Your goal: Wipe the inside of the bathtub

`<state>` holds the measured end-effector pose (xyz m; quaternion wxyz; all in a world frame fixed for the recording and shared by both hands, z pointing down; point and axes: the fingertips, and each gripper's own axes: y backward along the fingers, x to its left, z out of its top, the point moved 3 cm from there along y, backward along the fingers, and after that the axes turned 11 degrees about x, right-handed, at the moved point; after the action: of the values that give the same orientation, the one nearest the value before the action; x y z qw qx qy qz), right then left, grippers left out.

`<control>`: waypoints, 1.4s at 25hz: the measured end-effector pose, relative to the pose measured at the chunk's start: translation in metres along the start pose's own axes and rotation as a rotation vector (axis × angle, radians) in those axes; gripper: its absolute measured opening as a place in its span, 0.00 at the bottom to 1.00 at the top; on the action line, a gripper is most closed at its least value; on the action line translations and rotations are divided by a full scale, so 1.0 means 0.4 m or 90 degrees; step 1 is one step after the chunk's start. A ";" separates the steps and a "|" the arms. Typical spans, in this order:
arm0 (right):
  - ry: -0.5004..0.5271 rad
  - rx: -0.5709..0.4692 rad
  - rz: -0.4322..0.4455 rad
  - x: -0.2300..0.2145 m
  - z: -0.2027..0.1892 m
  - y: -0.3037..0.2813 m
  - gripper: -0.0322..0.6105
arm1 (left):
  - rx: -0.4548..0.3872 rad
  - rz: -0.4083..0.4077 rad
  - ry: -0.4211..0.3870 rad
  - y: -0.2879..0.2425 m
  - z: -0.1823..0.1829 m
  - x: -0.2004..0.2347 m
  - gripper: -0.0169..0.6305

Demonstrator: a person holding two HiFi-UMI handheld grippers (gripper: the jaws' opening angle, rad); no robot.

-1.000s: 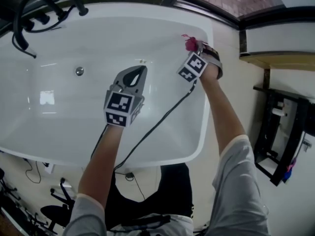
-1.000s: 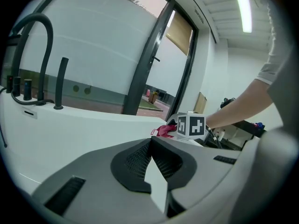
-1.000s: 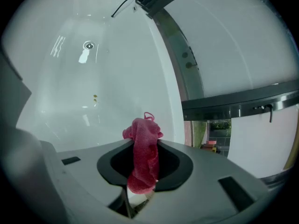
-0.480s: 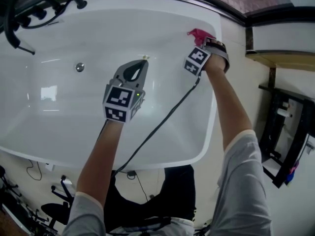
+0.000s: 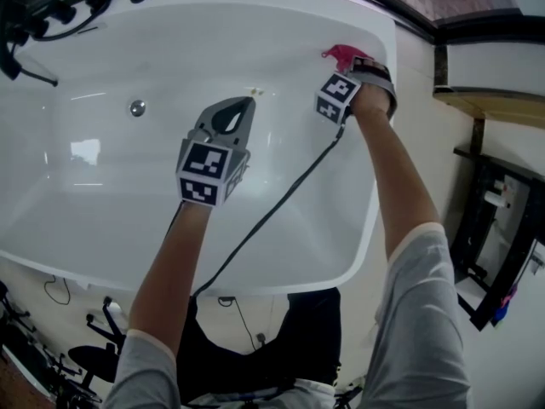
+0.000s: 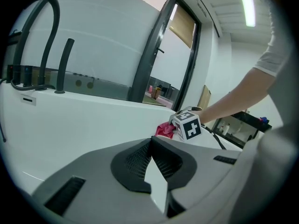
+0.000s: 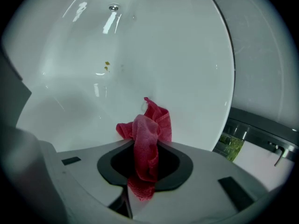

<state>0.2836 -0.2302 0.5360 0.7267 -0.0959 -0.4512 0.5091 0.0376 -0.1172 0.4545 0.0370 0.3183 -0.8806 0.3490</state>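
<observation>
The white bathtub [image 5: 94, 194] fills the head view. My right gripper [image 5: 351, 60] is shut on a red cloth [image 5: 341, 54] and holds it against the tub's inner wall near the far right corner. In the right gripper view the red cloth [image 7: 148, 132] bunches out of the jaws of the right gripper [image 7: 145, 144] against the white wall. My left gripper [image 5: 246, 103] hovers over the middle of the tub, shut with nothing in it. In the left gripper view the left gripper [image 6: 151, 142] has its tips together, with the red cloth [image 6: 164, 130] beyond them.
A round drain [image 5: 137, 107] sits in the tub's floor at left. Small yellowish spots [image 5: 253, 90] mark the surface just past the left gripper's tips. A black faucet with hose [image 5: 30, 11] stands at the far left corner. A black cable [image 5: 272, 207] crosses the near rim.
My right gripper has slid the red cloth a little along the wall toward the far right rim. The left gripper has stayed over the middle of the tub.
</observation>
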 end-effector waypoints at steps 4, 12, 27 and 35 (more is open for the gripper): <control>0.024 -0.004 -0.003 0.024 0.030 -0.015 0.19 | 0.004 0.011 0.002 -0.021 -0.017 0.011 0.04; 0.042 -0.013 -0.009 0.062 0.107 -0.050 0.18 | 0.024 0.014 -0.004 -0.067 -0.071 0.030 0.04; 0.080 -0.042 -0.016 0.178 0.293 -0.127 0.18 | 0.046 0.033 -0.002 -0.137 -0.186 0.119 0.04; 0.087 -0.069 -0.025 0.254 0.384 -0.158 0.18 | 0.055 0.041 0.001 -0.181 -0.253 0.141 0.04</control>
<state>0.2166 -0.2247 0.7190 0.7592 -0.1606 -0.4293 0.4622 0.0192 -0.1227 0.5898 0.0125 0.2912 -0.8743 0.3881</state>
